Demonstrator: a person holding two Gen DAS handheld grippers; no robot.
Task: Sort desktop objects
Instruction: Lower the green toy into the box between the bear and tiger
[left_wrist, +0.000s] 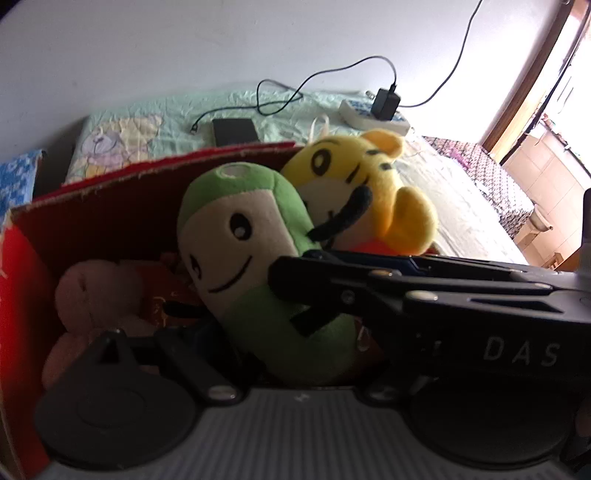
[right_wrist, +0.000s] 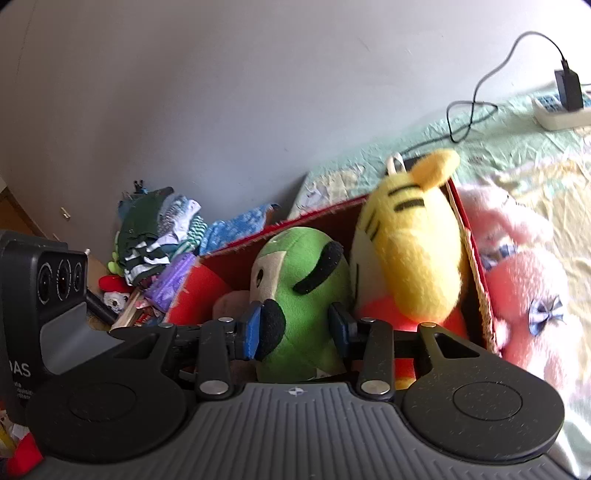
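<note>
Right hand-held gripper (right_wrist: 295, 326) pinches soft green plush toy (right_wrist: 299, 295) upright, lowering it into red cardboard box (right_wrist: 476, 273); left hand-held gripper's state unclear.

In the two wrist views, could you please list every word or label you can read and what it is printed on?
"DAS": white letters on the right gripper body, seen from the left wrist.
"DAS", first letter cropped: on the left gripper's body, seen from the right wrist.
Smaller lines under it: too small to read.
</note>
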